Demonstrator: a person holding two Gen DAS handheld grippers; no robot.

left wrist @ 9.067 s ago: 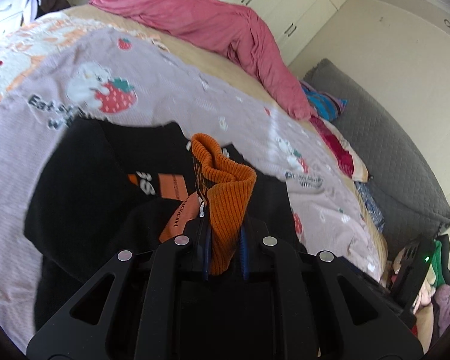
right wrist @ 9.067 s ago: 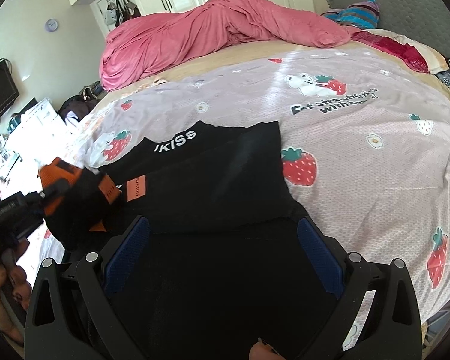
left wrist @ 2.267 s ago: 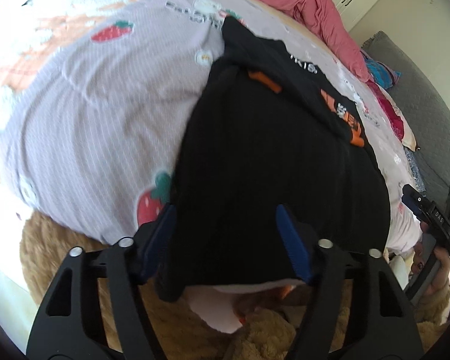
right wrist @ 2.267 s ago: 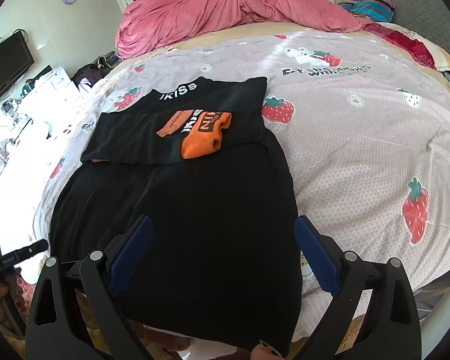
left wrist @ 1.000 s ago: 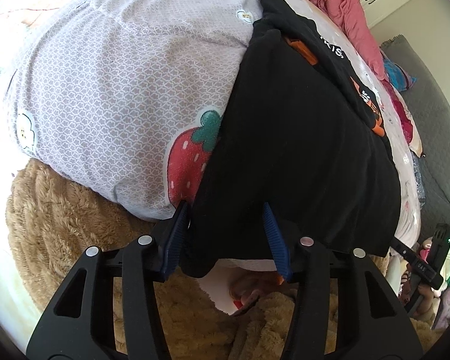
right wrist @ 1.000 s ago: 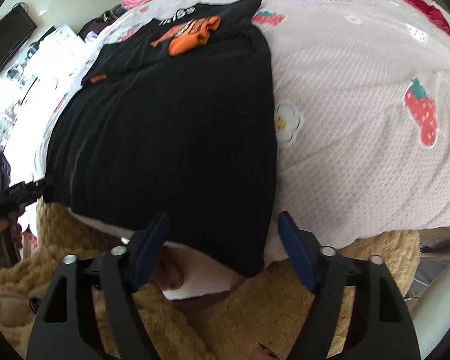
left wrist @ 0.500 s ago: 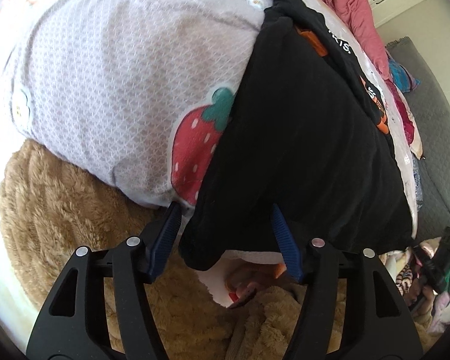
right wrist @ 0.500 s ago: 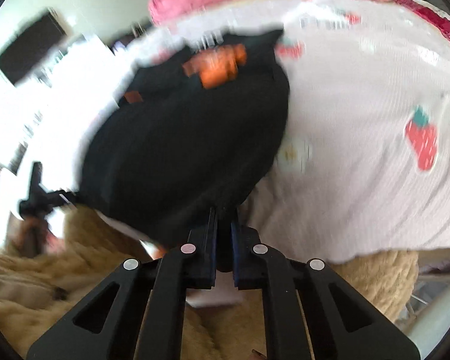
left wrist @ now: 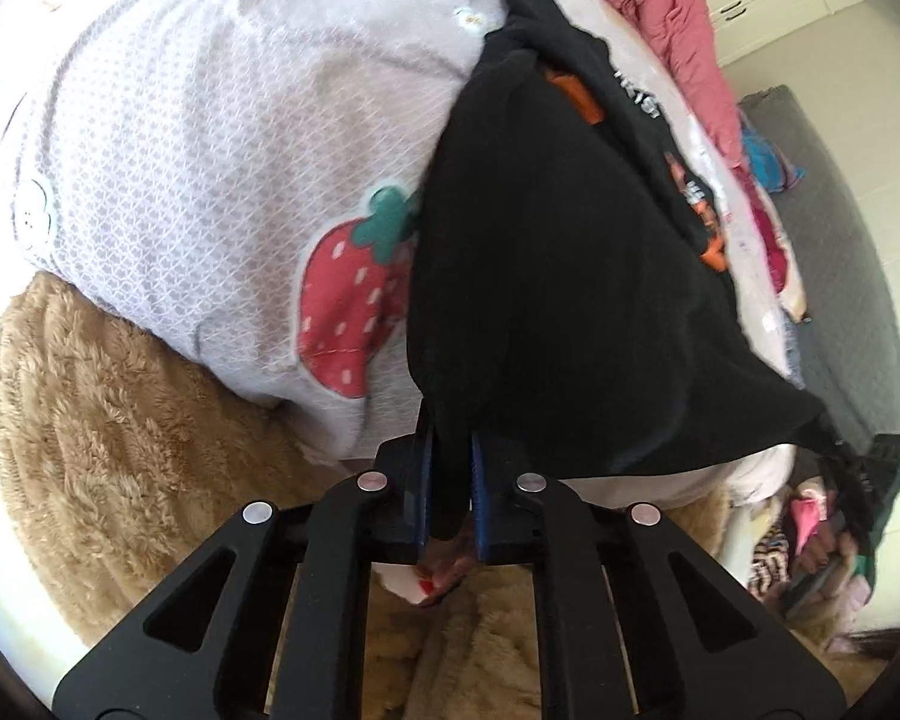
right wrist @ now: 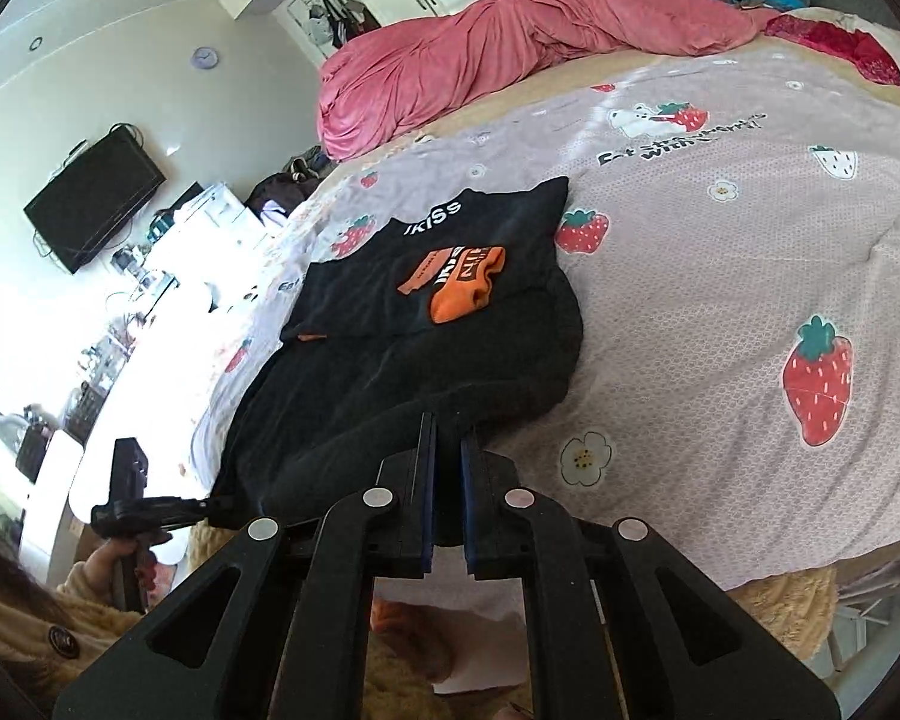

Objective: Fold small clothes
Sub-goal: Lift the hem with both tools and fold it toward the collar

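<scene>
Garment position: one black top (right wrist: 426, 360) lies lengthwise on the bed (right wrist: 720, 276), collar end toward the pink duvet (right wrist: 510, 42), hem at the near edge of the bed and lifted off the strawberry-print cover.
Sleeves: both appear already folded across the chest; one orange cuff (right wrist: 465, 294) lies on top, near the collar.
Left gripper (left wrist: 450, 486): fingers clenched on the left hem corner; black cloth fills the gap between the blue pads.
Right gripper (right wrist: 447, 492): fingers clenched on the right hem corner, cloth likewise pinched between them.
Risk, slip: each grip appears to hold only a narrow bite at the hem; a quick pull toward the collar could drag a corner free.
Risk, skew: if one gripper travels ahead of the other, the hem would land crooked.
Risk, sleeves: in my judgement, dragging the body instead of lifting it could shift the folded sleeves and the cuff.
Risk, edge: slack cloth hangs over the near edge and could slide off if released.
Count: garments being folded, one; orange cuffs in view, one; grippers, two; duvets, one.
</scene>
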